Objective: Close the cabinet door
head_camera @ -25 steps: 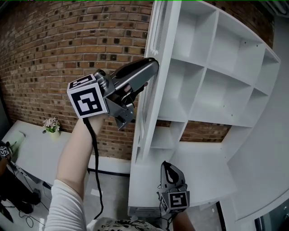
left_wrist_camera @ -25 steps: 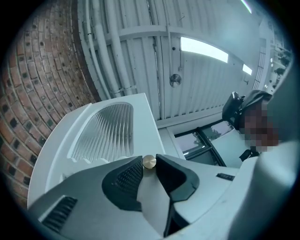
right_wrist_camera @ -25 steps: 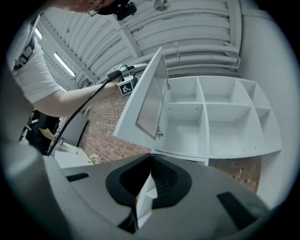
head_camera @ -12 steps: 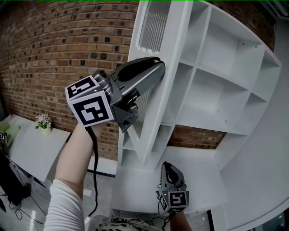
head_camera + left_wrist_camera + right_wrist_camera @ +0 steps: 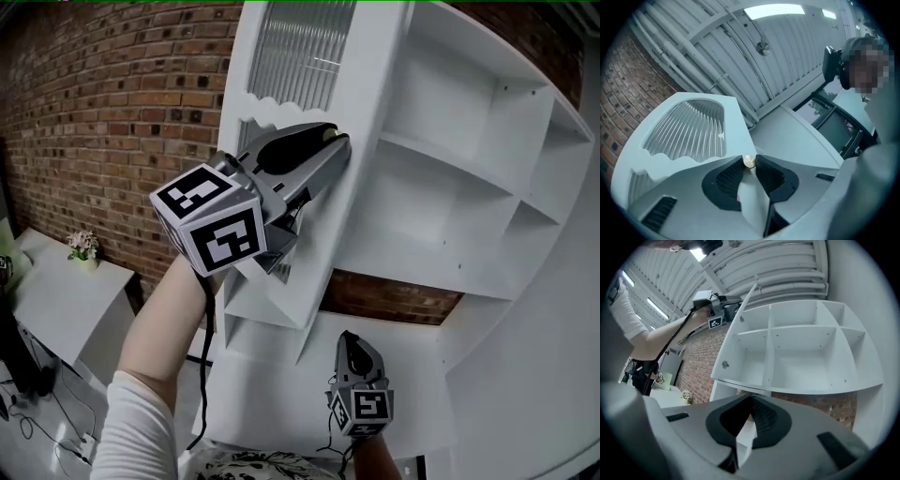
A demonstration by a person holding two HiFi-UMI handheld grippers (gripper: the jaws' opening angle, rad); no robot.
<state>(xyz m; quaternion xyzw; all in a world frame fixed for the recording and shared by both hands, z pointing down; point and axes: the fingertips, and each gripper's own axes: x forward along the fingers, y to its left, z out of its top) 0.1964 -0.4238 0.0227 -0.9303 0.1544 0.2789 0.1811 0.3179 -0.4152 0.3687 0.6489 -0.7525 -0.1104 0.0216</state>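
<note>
Raised left tool (image 5: 336, 142), tilted upward, clamped on door knob (image 5: 749, 161), right tool (image 5: 347, 341) low

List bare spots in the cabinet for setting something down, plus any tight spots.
Every compartment of the cabinet is bare between its white dividers. It is crowded only at the door edge, where the left claw grips the brass knob. The right claw sits shut, low, below the shelves.

Your white cabinet door (image 5: 375, 103), with 1 ribbed glass panel (image 5: 302, 45) and 1 brass knob (image 5: 749, 161), stands partly open, angled out from the cabinet (image 5: 450, 197).
</note>
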